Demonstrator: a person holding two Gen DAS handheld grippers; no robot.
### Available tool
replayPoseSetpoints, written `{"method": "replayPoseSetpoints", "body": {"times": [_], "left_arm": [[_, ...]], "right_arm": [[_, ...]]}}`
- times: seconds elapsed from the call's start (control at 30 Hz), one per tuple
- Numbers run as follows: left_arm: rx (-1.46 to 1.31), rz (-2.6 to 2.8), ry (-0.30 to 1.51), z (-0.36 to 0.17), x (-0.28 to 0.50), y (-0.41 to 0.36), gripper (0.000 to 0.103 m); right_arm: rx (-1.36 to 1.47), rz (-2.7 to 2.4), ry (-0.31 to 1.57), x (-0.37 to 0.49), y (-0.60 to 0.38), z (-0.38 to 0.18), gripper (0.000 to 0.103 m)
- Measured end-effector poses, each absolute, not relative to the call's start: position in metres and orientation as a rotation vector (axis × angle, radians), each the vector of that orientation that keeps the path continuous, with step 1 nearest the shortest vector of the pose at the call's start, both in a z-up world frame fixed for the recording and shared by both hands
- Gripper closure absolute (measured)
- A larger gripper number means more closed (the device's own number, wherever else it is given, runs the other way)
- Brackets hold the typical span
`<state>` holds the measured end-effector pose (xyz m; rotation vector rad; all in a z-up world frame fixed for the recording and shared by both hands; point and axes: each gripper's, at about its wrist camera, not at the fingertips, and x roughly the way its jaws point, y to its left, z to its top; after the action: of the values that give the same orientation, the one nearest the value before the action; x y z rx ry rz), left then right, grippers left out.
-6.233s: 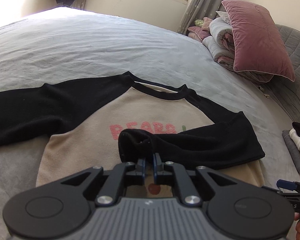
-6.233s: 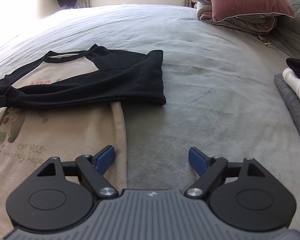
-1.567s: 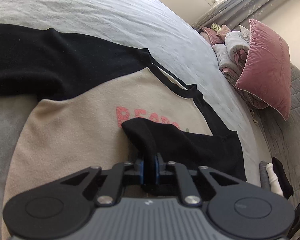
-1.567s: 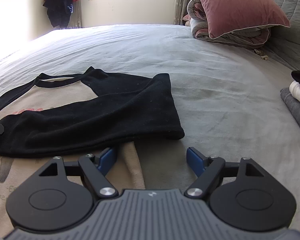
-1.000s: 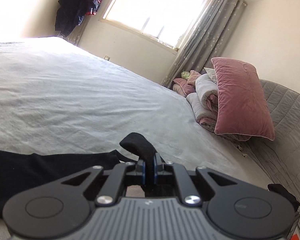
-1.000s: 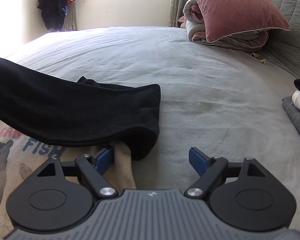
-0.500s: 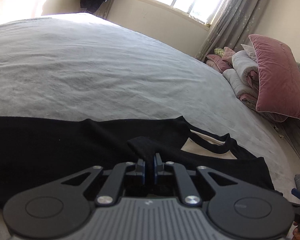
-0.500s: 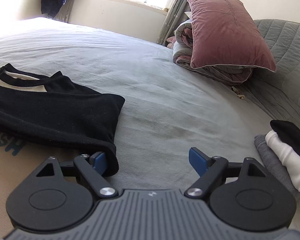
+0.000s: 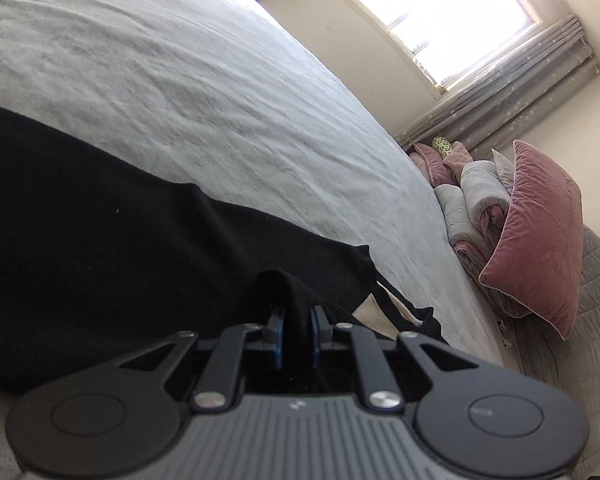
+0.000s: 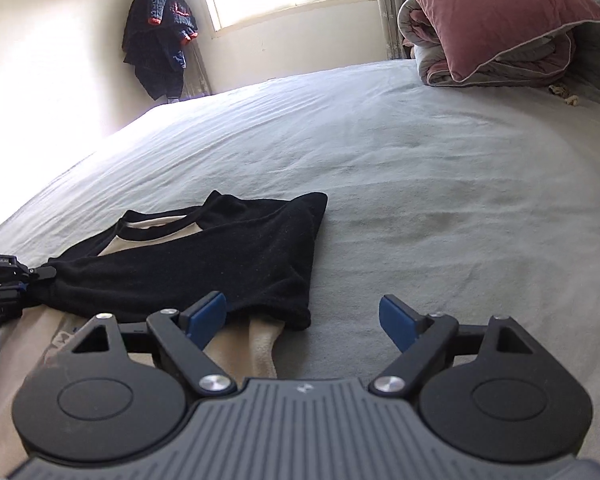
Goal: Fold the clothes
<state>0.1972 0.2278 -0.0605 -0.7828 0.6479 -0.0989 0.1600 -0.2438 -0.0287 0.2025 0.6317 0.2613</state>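
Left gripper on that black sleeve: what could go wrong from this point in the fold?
The left gripper pinches only a small bunch of the black sleeve, so the cloth may slip free mid-fold. The right gripper is open and holds nothing down, so a pull might drag the beige shirt body across the grey bedsheet and skew the fold.

Left gripper (image 9: 295,336): black linkage arms, blue pads, silver screws, ribbed grey housing.
Right gripper (image 10: 303,319): same build; two round black discs, small white logo.
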Motion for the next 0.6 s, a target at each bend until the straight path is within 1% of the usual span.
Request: {"method": "replayPoseSetpoints", "body": {"times": [0.07,0.1,0.3,0.37,0.43,0.47,0.5,0.57,0.6], "left_arm": [[-0.764,-0.138,0.577,-0.051,0.196,0.225,0.095],[-0.734,-0.124,0.578,-0.050,0.197,0.224,0.095],[-0.550,-0.021,0.607,-0.045,0.202,0.220,0.092],[-0.512,0.016,0.651,-0.052,0.203,0.223,0.093],[-0.527,0.021,0.658,-0.050,0.202,0.227,0.092],[-0.531,0.025,0.658,-0.046,0.201,0.228,0.089],[-0.528,0.025,0.650,-0.043,0.199,0.228,0.083],[-0.511,0.027,0.632,-0.039,0.196,0.227,0.077],[-0.500,0.025,0.621,-0.036,0.193,0.227,0.077]], "right_arm": [[0.239,0.269,0.635,0.162,-0.241,-0.029,0.017],[0.257,0.273,0.637,0.163,-0.240,-0.029,0.017],[0.285,0.275,0.656,0.168,-0.233,-0.036,0.017],[0.278,0.270,0.663,0.170,-0.232,-0.038,0.017],[0.274,0.257,0.658,0.171,-0.235,-0.039,0.017],[0.277,0.250,0.654,0.171,-0.237,-0.038,0.017],[0.281,0.242,0.651,0.172,-0.239,-0.038,0.017],[0.326,0.236,0.660,0.173,-0.245,-0.040,0.017],[0.349,0.234,0.665,0.174,-0.248,-0.040,0.017]]}}
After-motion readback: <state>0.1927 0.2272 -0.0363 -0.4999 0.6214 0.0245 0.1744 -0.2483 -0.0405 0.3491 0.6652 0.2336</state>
